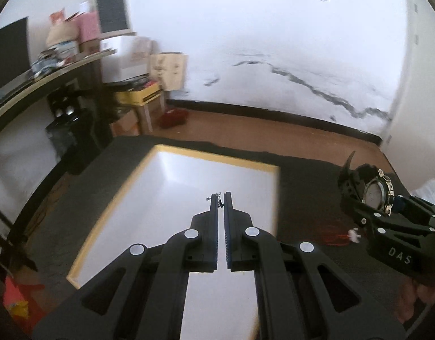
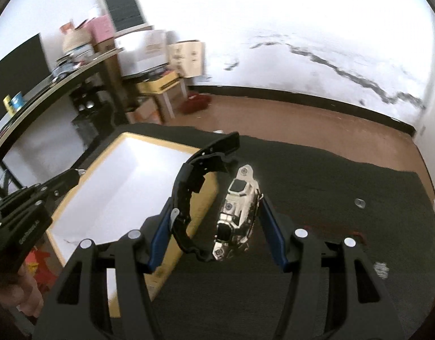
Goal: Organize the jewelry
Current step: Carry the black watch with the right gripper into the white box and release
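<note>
Left claw (image 1: 221, 198) pinched on small earring (image 1: 216, 197) over tray (image 1: 172, 187); right claw (image 2: 217, 212) clamped on watch (image 2: 237, 218), both level

The right gripper (image 2: 217, 212) clamps a chunky wristwatch with a black resin strap and a shiny silver-gold case (image 2: 235, 221) between its blue-padded fingers (image 2: 160, 238), holding it on edge above a dark grey cloth mat (image 2: 330, 175). Left of the watch lies a shallow white tray with a yellow wooden rim (image 2: 118, 181). Over the tray's left edge, the black left gripper (image 2: 75, 174) pinches a tiny silvery item, too small to identify. Right of the watch, a small silver ring (image 2: 359, 203) rests on the mat.
</note>
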Available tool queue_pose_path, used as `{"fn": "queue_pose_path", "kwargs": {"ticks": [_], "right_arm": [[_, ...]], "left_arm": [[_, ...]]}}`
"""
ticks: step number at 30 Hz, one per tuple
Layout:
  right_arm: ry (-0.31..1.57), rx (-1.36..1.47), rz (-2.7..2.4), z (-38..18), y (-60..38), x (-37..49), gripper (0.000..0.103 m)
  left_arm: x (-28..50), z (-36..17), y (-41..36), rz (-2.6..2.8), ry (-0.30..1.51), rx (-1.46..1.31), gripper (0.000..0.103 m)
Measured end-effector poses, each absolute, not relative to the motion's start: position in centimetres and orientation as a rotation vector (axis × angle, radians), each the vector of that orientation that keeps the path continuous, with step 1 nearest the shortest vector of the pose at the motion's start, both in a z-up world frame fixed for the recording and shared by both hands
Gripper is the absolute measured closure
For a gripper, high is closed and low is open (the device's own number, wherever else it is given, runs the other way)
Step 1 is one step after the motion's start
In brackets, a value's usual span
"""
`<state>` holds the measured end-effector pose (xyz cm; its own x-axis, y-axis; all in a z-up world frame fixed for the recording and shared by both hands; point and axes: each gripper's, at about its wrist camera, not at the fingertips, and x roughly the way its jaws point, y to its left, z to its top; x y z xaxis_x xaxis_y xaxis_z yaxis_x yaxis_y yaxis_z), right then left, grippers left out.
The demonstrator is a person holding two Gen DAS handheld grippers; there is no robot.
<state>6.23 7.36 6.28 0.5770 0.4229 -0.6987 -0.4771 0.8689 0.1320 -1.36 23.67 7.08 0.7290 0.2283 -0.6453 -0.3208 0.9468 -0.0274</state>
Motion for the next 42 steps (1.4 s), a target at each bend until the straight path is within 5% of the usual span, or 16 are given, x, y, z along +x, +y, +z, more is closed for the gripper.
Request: {"fn": "queue_pose_path", "kwargs": {"ticks": [18,42], "right_arm": [[0.839,-0.189,0.648,2.2,18.1,3.6,0.045],[0.851,-0.182,0.654,1.7,18.0,3.8,0.045]], "left_arm": [[-1.8,-2.5,31.7,0.404,0.9,-0.201,0.099],[-1.1,-4.2,31.8,0.4,0.941,-0.159,0.099]]}}
